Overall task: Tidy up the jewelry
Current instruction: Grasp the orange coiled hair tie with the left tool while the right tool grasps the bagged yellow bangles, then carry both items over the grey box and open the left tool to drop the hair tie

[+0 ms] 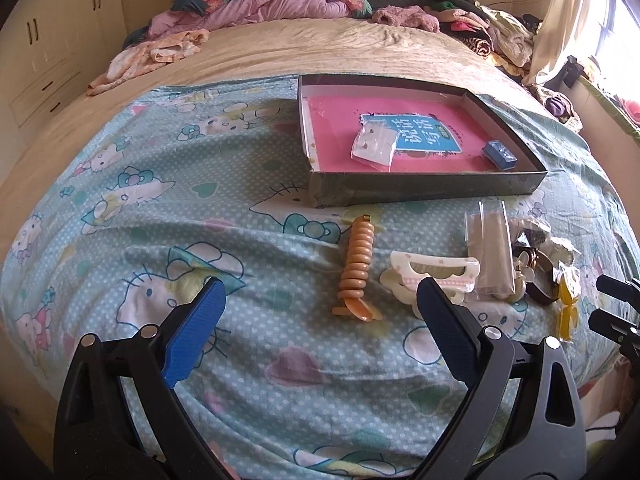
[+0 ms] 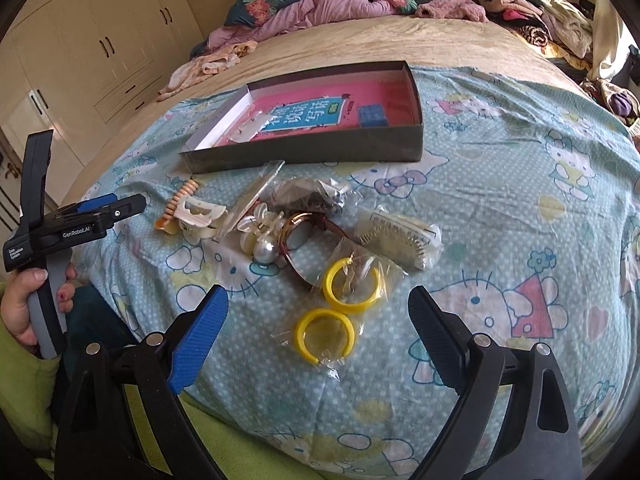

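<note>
I hold both claws spread, gripping nothing: left gripper [image 1: 320,300] over the orange hair coil [image 1: 357,264], right gripper [image 2: 318,308] over the yellow hoops [image 2: 338,308], near the bed's [image 2: 520,208] front edge.

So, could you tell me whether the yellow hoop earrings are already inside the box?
No, the yellow hoop earrings lie in their clear bag on the bedsheet, in front of the box.

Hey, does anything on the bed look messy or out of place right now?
Yes. The jewelry and hair clips lie in a jumbled, overlapping heap on the sheet in front of the box instead of inside it, which holds only a small packet and a blue item.
</note>
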A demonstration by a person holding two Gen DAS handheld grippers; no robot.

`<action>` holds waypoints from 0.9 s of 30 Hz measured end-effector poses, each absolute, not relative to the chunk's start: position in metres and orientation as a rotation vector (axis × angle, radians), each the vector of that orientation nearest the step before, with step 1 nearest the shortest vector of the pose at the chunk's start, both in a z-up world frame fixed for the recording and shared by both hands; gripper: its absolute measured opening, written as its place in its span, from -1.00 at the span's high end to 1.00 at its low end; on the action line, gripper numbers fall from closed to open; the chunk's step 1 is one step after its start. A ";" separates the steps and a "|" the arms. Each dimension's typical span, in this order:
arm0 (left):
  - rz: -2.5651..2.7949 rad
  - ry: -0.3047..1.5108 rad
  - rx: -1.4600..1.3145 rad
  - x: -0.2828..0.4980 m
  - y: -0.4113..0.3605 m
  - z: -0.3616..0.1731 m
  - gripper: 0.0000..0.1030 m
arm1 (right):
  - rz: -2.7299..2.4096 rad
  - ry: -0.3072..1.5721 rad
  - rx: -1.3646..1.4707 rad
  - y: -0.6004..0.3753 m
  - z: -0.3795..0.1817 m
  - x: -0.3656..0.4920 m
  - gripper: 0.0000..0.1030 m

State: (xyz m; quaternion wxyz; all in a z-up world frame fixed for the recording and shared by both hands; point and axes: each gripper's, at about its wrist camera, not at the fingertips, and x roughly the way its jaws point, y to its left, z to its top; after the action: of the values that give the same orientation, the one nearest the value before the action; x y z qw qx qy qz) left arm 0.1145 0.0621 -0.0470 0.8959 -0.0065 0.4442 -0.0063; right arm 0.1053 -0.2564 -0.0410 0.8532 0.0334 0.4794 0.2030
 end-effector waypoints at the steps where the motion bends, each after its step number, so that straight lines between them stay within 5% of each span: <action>1: -0.017 0.927 -0.013 0.115 0.062 -0.048 -0.72 | 0.427 1.020 0.080 -0.257 -0.045 0.106 -0.76; 9: -0.042 0.983 -0.008 0.122 0.060 -0.058 -0.50 | 0.415 1.092 0.141 -0.257 -0.068 0.116 -0.75; 14: -0.080 1.040 0.005 0.131 0.055 -0.067 -0.02 | 0.427 1.085 0.153 -0.257 -0.074 0.118 -0.38; 16: -0.092 1.059 0.015 0.135 0.053 -0.071 0.32 | 0.437 1.075 0.163 -0.260 -0.075 0.119 -0.07; 19: -0.110 1.069 0.025 0.140 0.050 -0.073 0.55 | 0.465 1.062 0.182 -0.266 -0.074 0.120 0.21; 27: -0.158 1.125 0.003 0.157 0.044 -0.086 0.78 | 0.498 0.995 0.174 -0.272 -0.056 0.114 0.31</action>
State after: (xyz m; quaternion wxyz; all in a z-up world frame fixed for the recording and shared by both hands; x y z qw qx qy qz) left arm 0.1570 0.0440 -0.0858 0.8430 0.0015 0.5327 -0.0748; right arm 0.1141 -0.2724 -0.0565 0.8456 0.0823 0.4717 0.2360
